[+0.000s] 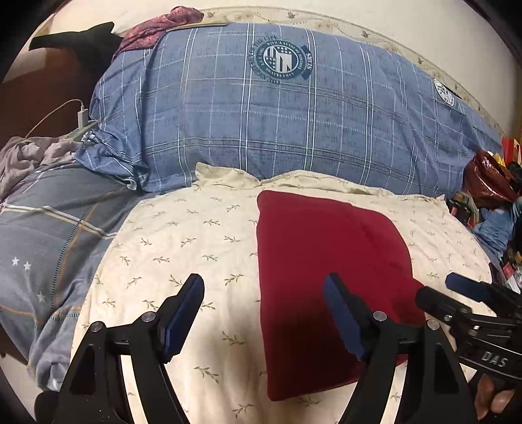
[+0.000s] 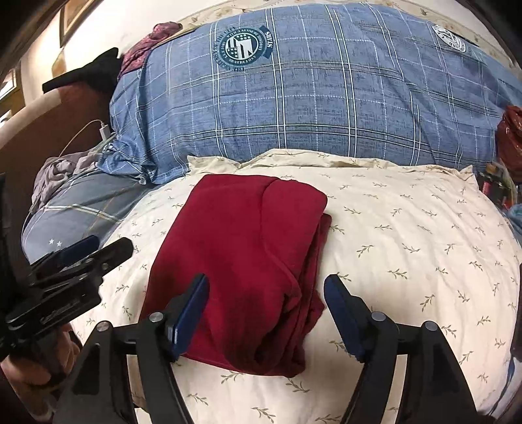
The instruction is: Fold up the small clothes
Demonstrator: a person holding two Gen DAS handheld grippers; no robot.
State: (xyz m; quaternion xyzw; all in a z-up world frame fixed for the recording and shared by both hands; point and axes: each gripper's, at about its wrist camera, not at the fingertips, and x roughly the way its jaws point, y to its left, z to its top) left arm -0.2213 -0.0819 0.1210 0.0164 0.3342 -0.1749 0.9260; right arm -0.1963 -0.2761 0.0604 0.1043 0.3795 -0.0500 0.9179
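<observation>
Far to the left of the left gripper [image 1: 264, 313] lies a grey striped quilt [image 1: 49, 241] with small stars, and behind it a crumpled grey cloth [image 1: 29, 156] next to a white charger [image 1: 82, 115] with its cable. Straight ahead of both grippers, a big blue plaid pillow [image 1: 277, 120] runs across the back, with a dark red patterned cloth [image 1: 156, 29] on its far left corner.

The left gripper hangs above a cream leaf-print pillow [image 1: 182, 241], its blue-padded fingers spread wide and holding nothing. The left finger is over bare cream fabric; the right finger stands over the near left part of the red garment [image 1: 326, 261].

The garment lies folded into a flat, roughly oblong bundle on the cream pillow. In the right wrist view it sits between and ahead of the right gripper [image 2: 266, 313], whose fingers are also wide apart and empty; folded layers show along the garment's right edge.

Right of the right gripper, only cream pillow shows, then a shiny red bag [image 1: 486, 179] at the far edge.
</observation>
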